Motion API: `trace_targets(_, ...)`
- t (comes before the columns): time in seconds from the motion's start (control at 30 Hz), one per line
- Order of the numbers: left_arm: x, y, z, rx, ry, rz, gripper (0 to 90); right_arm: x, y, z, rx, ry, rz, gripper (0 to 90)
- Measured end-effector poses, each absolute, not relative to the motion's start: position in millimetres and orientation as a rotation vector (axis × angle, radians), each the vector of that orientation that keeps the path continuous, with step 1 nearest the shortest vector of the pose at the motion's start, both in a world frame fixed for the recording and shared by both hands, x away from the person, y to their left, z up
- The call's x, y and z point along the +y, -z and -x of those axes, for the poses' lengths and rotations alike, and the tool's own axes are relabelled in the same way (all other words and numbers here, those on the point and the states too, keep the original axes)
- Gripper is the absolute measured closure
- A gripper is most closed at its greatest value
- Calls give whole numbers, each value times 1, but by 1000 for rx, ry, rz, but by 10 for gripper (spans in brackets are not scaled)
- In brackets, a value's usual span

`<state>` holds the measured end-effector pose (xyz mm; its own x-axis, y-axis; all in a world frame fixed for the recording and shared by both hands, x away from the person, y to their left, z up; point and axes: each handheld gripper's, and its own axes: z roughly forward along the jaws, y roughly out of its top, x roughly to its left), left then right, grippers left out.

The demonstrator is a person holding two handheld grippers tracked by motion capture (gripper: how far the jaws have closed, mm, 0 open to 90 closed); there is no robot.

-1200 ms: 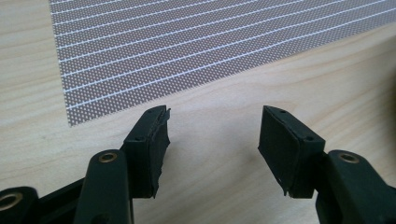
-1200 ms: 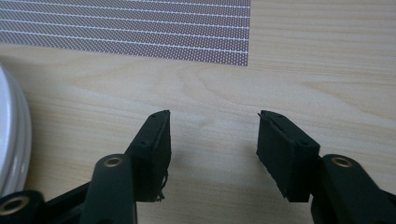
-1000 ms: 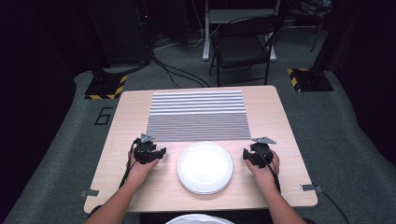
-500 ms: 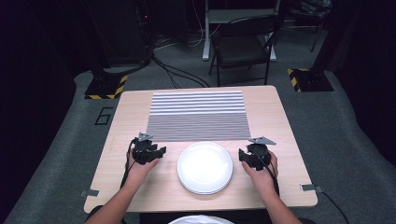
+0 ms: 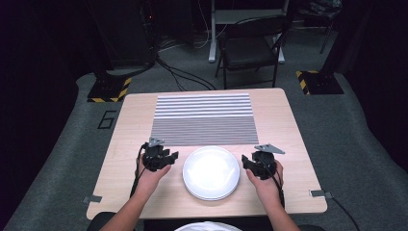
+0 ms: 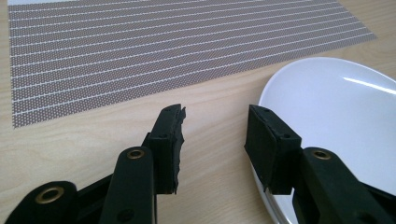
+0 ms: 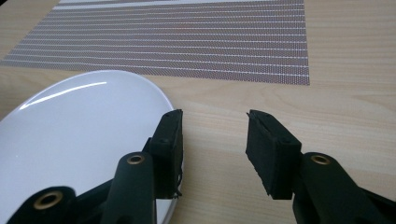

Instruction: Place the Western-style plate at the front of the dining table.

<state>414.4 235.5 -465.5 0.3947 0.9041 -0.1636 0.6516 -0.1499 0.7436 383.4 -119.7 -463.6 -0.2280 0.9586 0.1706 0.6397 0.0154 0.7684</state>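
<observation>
A white plate [image 5: 210, 172] lies on the wooden table [image 5: 288, 125], near its front edge. My left gripper [image 5: 172, 156] hovers just left of the plate and points toward it. Its jaws have just been closing, and they stand apart with nothing between them [image 6: 215, 126]. The plate's rim [image 6: 327, 102] lies under the right-hand jaw. My right gripper [image 5: 245, 161] hovers just right of the plate, open with an empty gap [image 7: 212, 123]. The plate's edge [image 7: 79, 126] passes beneath its left-hand jaw. Neither gripper touches the plate.
A grey striped placemat [image 5: 202, 119] lies flat behind the plate, across the middle of the table. A folding chair [image 5: 250, 48] and cables stand on the floor beyond the far edge. Bare wood flanks the mat on both sides.
Both hands have drifted inward toward the plate and lifted a little. The left jaws stand slightly narrower than before. The plate has not moved.
</observation>
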Motion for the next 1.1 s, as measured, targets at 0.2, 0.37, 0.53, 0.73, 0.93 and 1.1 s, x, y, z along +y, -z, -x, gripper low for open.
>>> trace_targets(0.2,232,468,-411,1347,-366,-1844,566,-120,462,-376,1881,-1086,-1679,547)
trace_targets(0.37,234,475,-408,1342,-348,-1844,571,-118,470,-374,1909,-1062,-1652,514)
trace_targets(0.53,233,478,-406,1326,-349,-1857,577,-114,476,-374,1927,-1067,-1659,509)
trace_targets(0.73,230,485,-403,1330,-304,-1845,587,-107,483,-374,1947,-1063,-1628,480)
trace_targets(0.93,223,489,-400,1310,-271,-1860,608,-106,486,-374,1952,-1058,-1639,482)
trace_targets(1.1,216,494,-399,1299,-249,-1878,613,-104,488,-375,1960,-1053,-1642,485)
